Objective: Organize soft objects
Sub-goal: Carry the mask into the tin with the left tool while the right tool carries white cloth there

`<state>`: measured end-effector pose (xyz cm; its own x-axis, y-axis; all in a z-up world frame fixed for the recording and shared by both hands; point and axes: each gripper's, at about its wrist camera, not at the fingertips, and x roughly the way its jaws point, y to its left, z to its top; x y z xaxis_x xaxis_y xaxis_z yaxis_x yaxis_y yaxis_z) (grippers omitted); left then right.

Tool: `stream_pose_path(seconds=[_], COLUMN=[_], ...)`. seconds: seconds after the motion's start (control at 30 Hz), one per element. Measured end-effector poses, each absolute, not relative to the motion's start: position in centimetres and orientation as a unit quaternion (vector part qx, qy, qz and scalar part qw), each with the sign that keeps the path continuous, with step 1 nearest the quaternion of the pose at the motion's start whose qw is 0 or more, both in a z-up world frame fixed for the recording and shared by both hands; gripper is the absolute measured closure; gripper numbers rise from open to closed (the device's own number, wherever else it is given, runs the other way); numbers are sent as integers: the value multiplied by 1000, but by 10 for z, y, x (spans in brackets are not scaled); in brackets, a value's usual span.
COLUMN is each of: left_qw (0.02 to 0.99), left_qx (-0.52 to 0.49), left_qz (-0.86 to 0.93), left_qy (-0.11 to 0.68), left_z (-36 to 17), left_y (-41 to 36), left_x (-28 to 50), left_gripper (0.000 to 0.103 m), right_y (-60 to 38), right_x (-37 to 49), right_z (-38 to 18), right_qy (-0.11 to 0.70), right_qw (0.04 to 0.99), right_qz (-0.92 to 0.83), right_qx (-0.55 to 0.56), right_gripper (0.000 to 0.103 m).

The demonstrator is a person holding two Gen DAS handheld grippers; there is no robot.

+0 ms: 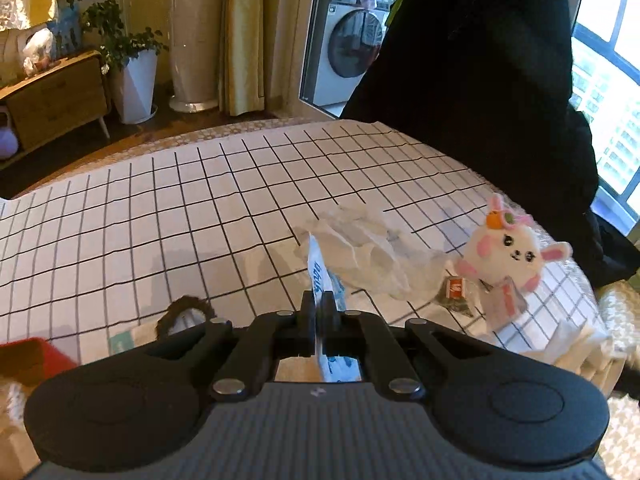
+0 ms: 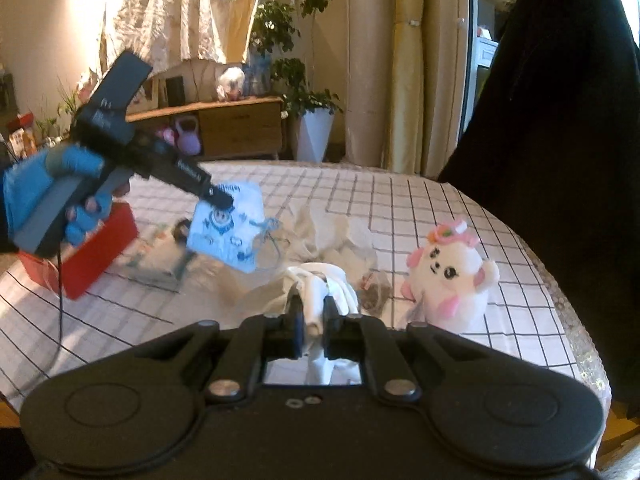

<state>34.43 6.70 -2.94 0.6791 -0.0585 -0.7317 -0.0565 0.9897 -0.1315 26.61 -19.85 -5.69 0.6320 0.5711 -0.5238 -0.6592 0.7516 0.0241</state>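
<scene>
Left wrist view: the left gripper (image 1: 319, 312) is clamped on a thin blue-and-white printed packet (image 1: 318, 272), which stands edge-on between the two fingers and rises above the checked tablecloth (image 1: 160, 216). Beyond the packet lies a crumpled white cloth (image 1: 360, 244), and to its right a white-and-pink plush bunny (image 1: 508, 252) sits near the table edge with a small tagged sachet (image 1: 454, 290) just beside it. A red box (image 1: 36, 356) shows at the lower left — partly cut off by the frame. Right wrist view: the right gripper (image 2: 312, 316) is closed on a bunched fold of white fabric (image 2: 320, 284), lifted slightly off the tablecloth (image 2: 420, 200). The plush bunny (image 2: 450, 276) sits upright to the right, apart from the fingers. At left, a blue-gloved hand (image 2: 60, 200) holds the left gripper (image 2: 218, 198), from whose tip the packet (image 2: 230, 226) hangs above the table — face toward the camera. The red box (image 2: 96, 248) rests below that hand, near a flat printed item (image 2: 156, 264) too blurred to identify.
</scene>
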Motion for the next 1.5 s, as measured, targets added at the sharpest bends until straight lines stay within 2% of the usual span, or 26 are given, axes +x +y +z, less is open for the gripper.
stream_pose_path(seconds=[0.4, 0.9, 1.2, 1.5], left_qw=[922, 922, 908, 885], left_qx=[-78, -73, -80, -79], left_qz=[34, 91, 122, 142], left_qy=[377, 369, 393, 437], left_z=[19, 58, 42, -1], left_y=[107, 196, 243, 281], left_x=[254, 168, 151, 152], left_gripper=[100, 100, 100, 100], right_y=[-164, -51, 35, 104], right_x=[230, 217, 213, 215], right_z=[8, 35, 23, -8], right_qy=[236, 229, 247, 278], right_qw=[884, 838, 813, 789], right_qz=[401, 493, 523, 543], right_qx=[-44, -45, -62, -72], right_gripper=[95, 94, 94, 94])
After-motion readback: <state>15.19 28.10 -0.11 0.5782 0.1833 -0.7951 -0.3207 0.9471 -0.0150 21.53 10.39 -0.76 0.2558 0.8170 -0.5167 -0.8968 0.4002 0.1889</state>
